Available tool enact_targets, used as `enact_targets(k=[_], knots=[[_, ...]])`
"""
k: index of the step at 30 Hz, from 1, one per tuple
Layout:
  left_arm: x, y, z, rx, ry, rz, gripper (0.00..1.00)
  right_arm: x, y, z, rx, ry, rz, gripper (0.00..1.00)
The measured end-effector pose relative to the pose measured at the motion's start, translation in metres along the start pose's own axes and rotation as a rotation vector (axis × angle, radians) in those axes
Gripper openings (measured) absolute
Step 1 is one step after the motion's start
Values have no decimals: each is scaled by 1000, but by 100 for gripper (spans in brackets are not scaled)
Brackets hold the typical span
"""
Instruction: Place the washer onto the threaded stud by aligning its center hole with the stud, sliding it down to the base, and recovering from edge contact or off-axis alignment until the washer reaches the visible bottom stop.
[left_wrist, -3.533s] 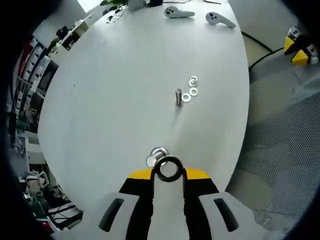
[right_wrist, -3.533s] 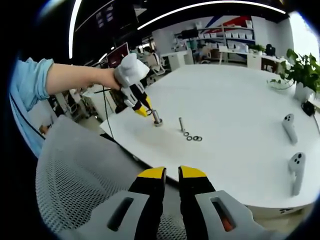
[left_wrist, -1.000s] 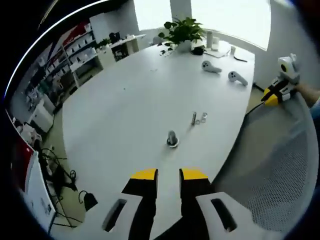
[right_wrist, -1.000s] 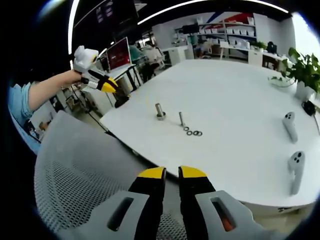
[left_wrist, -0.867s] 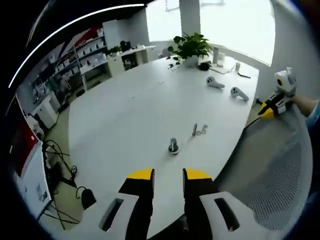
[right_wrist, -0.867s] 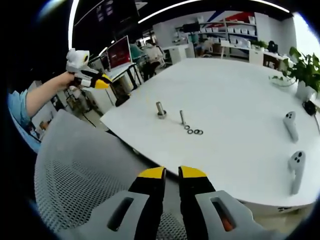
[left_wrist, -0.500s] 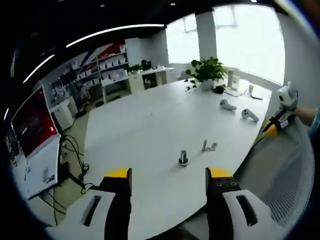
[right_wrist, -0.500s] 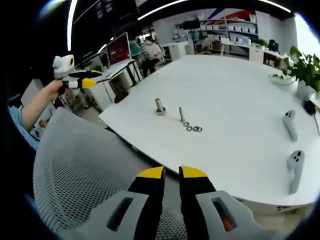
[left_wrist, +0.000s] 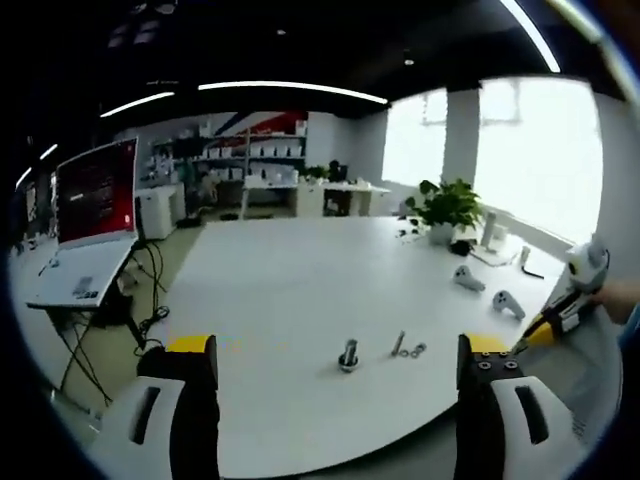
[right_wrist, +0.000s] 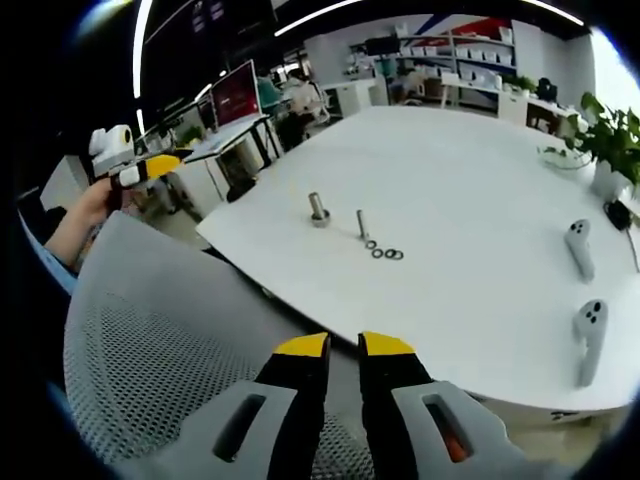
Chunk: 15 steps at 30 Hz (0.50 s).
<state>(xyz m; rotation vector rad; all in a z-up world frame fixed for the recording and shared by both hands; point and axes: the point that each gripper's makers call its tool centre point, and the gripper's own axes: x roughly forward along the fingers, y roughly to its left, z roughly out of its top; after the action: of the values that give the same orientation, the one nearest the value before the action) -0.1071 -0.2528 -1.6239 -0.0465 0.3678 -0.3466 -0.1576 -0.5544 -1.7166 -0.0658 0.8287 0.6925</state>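
On the white table (right_wrist: 480, 200) a thick threaded stud (right_wrist: 318, 210) stands upright with a washer at its base. Beside it is a thinner stud (right_wrist: 361, 224) and a few loose washers (right_wrist: 385, 252). In the left gripper view the same stud (left_wrist: 348, 355), thin stud (left_wrist: 399, 343) and washers (left_wrist: 415, 350) lie far ahead. My left gripper (left_wrist: 340, 343) is wide open and empty, well back from the table edge. My right gripper (right_wrist: 344, 345) is shut on nothing, over a mesh chair back. A hand holds the left gripper (right_wrist: 130, 165) at far left.
A grey mesh chair back (right_wrist: 170, 340) lies between my right gripper and the table. Two white controllers (right_wrist: 578, 245) (right_wrist: 592, 335) lie on the table's right side, a potted plant (right_wrist: 605, 140) behind them. A red monitor (left_wrist: 95, 190) stands on a side desk.
My left gripper let go at the thick stud, drew far back from the table and opened wide. The right gripper stayed shut and barely moved.
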Motion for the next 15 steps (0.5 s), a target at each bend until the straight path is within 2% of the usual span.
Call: enact_targets(k=[3,6,12,15], knots=[[5,-3,-8,17,5,13,99,0,1,0,0,0,1,14],[12,-6,-21,27,39,26,99,0,1,0,-1,1,2,14],[14,2,-24,45,44,57,98,0,1,0,-4,4,7,14],[14,6,-32,-11,70,65,93,0,2,-1,-7,7,10,14]])
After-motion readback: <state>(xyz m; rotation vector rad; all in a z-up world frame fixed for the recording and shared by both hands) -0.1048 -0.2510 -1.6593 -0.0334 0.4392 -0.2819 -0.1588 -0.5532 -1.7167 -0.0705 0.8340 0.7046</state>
